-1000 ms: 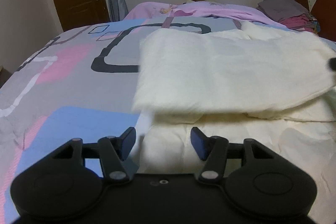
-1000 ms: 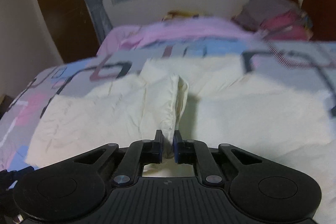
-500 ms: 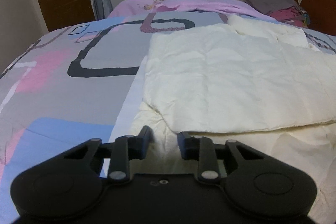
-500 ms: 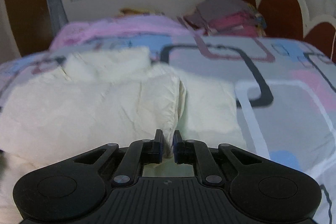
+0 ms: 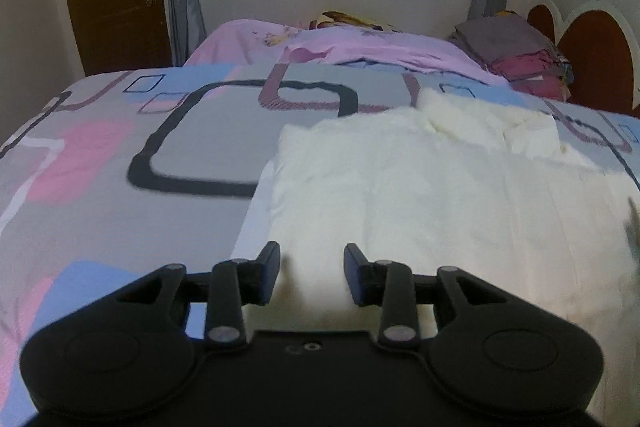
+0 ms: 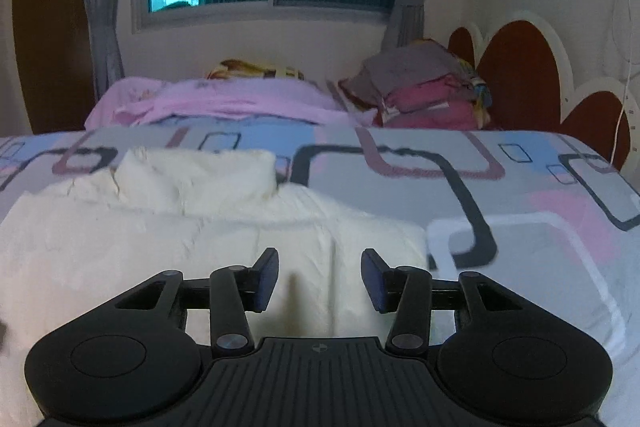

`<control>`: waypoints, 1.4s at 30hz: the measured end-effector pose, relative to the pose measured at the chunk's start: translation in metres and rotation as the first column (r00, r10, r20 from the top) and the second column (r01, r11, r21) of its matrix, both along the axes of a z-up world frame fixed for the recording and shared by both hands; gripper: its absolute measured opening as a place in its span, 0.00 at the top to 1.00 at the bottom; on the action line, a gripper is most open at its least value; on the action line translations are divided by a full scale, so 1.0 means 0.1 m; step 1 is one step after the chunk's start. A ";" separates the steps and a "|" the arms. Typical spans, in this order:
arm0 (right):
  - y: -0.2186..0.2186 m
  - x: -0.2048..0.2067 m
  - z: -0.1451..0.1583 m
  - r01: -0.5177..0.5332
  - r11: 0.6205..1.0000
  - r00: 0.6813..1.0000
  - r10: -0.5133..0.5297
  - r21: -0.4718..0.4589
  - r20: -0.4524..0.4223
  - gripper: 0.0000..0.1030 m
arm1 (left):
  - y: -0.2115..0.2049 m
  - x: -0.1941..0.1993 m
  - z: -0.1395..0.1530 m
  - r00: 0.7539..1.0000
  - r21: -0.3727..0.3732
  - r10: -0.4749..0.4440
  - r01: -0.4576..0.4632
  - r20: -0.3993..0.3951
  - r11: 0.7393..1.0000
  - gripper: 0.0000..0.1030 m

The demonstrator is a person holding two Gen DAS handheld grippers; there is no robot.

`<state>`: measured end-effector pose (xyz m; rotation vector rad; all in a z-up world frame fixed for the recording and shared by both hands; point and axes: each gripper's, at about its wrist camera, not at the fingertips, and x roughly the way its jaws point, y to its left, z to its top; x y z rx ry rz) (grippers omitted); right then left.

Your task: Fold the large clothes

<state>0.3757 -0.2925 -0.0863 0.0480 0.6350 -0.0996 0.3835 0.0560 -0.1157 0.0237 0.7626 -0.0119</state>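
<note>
Bedroom setting: a wide bed (image 5: pixel 100 187) under a patterned grey, pink and blue cover serves as the work surface, with a window and curtains on the far wall.

Nearest to me, my left gripper (image 5: pixel 312 273) shows its jaws spread apart with nothing between them. Half a second ago they were narrower; one second ago they stood wide over a hanging layer. My right gripper (image 6: pixel 319 279) is likewise parted and empty. In both earlier frames it was clamped on a pinch of cream fabric, so I record that it has let go within the last half second.

Just beyond both sets of jaws lies the cream garment (image 5: pixel 440 195), flat on the bed. From the left wrist it fills the 12 to 3 o'clock sector; from the right wrist it fills 9 to 12 o'clock, its right-hand fold edge (image 6: pixel 416 239) close to the right jaw. The upper layer has settled onto the lower one. A bunched part, possibly collar or sleeve, I cannot tell which, sits at its far end.

Further back: a pink blanket (image 6: pixel 224 103), a stack of folded clothes (image 6: pixel 424 87) at 1 o'clock, and the headboard (image 6: pixel 520 75).

Judgement: one fold is laid and released. Next fold requires fresh grips on an edge.
</note>
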 end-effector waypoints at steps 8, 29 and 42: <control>0.27 0.43 -0.32 -0.038 0.999 0.999 0.038 -0.009 -0.022 0.55 | -0.33 0.59 -0.17 1.000 0.027 0.000 0.000 0.004 1.000 0.67; 0.05 0.47 -0.59 -0.021 0.999 0.998 0.019 -0.024 -0.067 0.55 | -0.35 0.85 -0.48 0.998 0.104 0.050 -0.045 -0.048 0.994 0.65; 0.28 0.08 -0.56 -0.097 0.994 0.992 0.093 -0.045 -0.083 0.55 | -0.51 0.34 -0.32 0.999 0.071 0.003 0.000 -0.039 0.997 0.64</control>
